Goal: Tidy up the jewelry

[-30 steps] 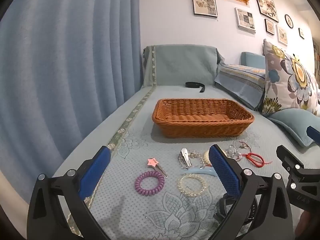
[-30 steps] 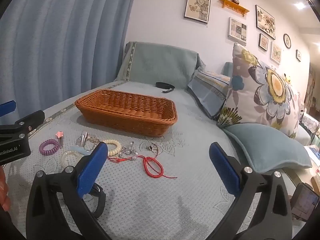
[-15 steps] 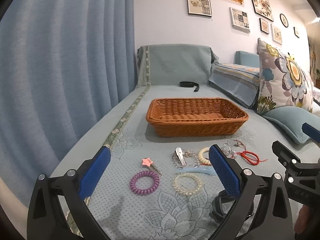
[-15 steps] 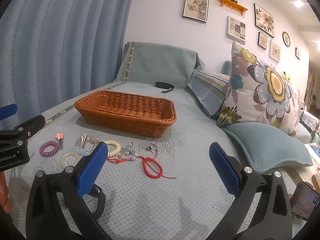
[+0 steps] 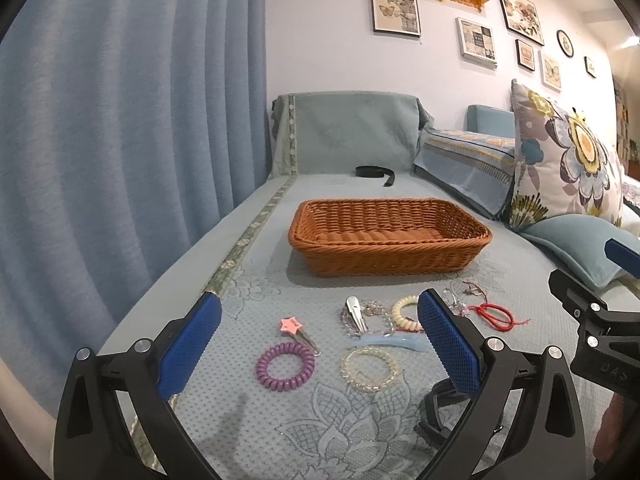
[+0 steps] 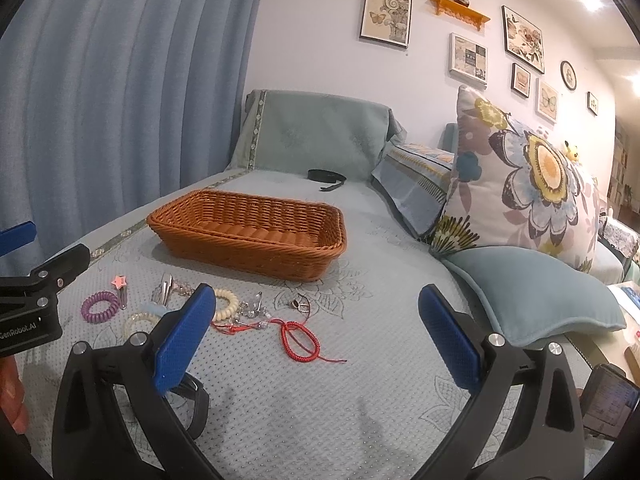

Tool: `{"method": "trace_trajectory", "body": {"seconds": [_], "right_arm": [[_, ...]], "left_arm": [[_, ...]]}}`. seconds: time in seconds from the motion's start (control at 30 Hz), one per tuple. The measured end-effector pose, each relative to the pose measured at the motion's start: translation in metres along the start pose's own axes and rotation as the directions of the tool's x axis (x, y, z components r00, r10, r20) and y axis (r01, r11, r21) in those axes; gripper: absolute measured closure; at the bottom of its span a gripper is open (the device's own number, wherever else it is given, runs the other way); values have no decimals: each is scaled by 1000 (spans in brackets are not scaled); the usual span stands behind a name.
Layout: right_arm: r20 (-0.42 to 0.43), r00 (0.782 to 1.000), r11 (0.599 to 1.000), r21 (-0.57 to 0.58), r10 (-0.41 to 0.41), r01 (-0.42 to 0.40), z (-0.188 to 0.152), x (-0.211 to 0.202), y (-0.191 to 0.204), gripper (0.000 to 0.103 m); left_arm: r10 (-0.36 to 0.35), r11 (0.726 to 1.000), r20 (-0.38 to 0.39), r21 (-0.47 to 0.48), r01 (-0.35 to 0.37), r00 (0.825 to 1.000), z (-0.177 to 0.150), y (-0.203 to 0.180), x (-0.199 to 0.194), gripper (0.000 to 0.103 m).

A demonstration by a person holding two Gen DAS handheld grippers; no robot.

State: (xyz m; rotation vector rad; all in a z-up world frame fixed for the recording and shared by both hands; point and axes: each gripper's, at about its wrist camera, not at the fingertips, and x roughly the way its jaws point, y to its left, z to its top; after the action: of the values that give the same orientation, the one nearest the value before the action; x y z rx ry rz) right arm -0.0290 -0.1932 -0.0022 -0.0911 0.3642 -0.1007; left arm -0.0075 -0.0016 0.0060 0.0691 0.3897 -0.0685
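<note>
Both grippers spread wide over the sofa cover, nothing held, jewelry scattered in front of the basket.

In the left wrist view the left gripper [image 5: 318, 340] hangs at the bottom of the frame with its blue pads wide apart; between them lie a purple coil hair tie [image 5: 285, 366], a pink star clip [image 5: 292, 325], a silver clip [image 5: 356, 314] and a clear beaded bracelet [image 5: 370, 369]. The wicker basket [image 5: 390, 258] sits mid-frame, beyond the pieces. In the right wrist view the right gripper [image 6: 316, 340] gapes likewise, a red cord bracelet [image 6: 300, 340] lying between its fingers and a cream beaded bracelet [image 6: 226, 304] just beside its left pad. A floral pillow [image 6: 528, 188] leans at right.
</note>
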Motion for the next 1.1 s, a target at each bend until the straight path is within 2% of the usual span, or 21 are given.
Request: {"method": "trace_trajectory", "body": {"seconds": [1.1], "right_arm": [[-18, 1000, 1000, 14, 15, -15, -1, 3, -4, 6]], "left_arm": [[2, 1000, 12, 4, -2, 1000, -1, 1, 0, 8]]}}
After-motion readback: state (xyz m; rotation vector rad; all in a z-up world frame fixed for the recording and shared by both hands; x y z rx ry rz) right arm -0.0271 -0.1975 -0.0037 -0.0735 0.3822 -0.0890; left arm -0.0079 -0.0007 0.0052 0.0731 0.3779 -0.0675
